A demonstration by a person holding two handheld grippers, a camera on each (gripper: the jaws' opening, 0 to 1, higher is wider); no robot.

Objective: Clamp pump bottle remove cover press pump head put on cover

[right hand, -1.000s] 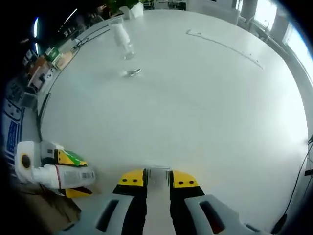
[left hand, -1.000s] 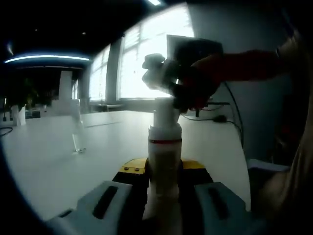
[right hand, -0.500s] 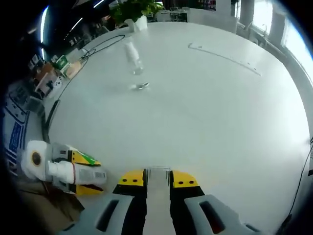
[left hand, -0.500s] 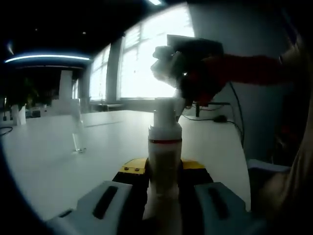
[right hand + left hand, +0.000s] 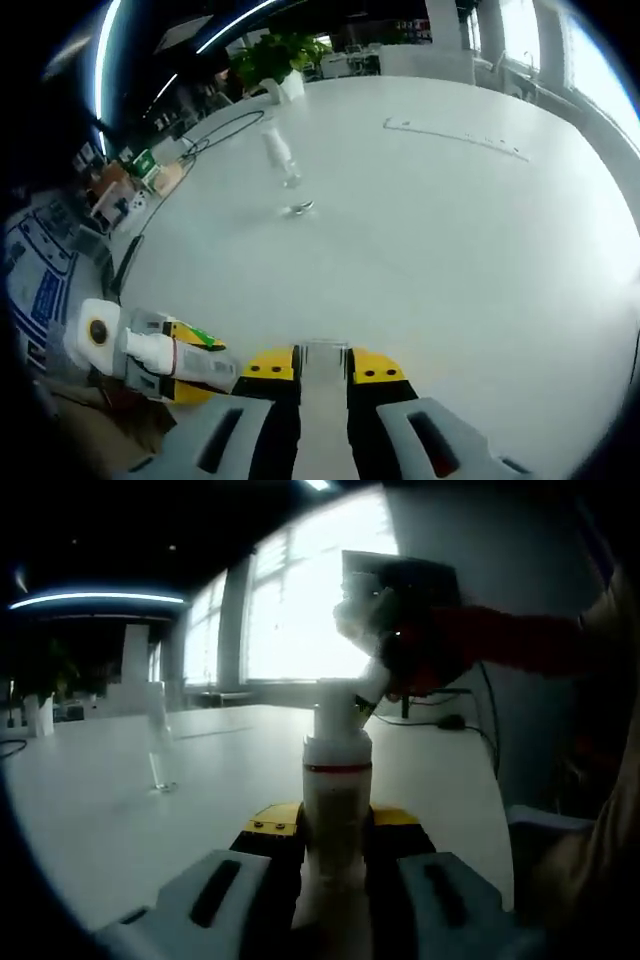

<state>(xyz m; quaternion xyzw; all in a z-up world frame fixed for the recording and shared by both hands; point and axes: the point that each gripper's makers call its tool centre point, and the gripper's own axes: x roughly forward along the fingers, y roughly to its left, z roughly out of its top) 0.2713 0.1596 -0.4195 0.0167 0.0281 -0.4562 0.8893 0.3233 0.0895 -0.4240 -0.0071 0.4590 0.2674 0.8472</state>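
Left tongs (image 5: 335, 855): clenched on the pump bottle (image 5: 337, 790), a smooth white cylinder standing upright between them.
Right tongs (image 5: 322, 365): above the bottle, pressed together on a thin clear piece; what it was, unclear.
Bench (image 5: 430, 230): smooth, white; a clear cover (image 5: 280, 160) stood far ahead.

The pump bottle (image 5: 337, 800) looks like smooth white plastic with a faint sheen, banded by a thin red ring. The left claw (image 5: 335, 880) has matt grey plastic jaws with glossier yellow pads. The table (image 5: 450, 230) is a smooth, pale, matt surface (softly reflecting window light). Toward its far edge stands a clear, glossy plastic cover (image 5: 281, 160).
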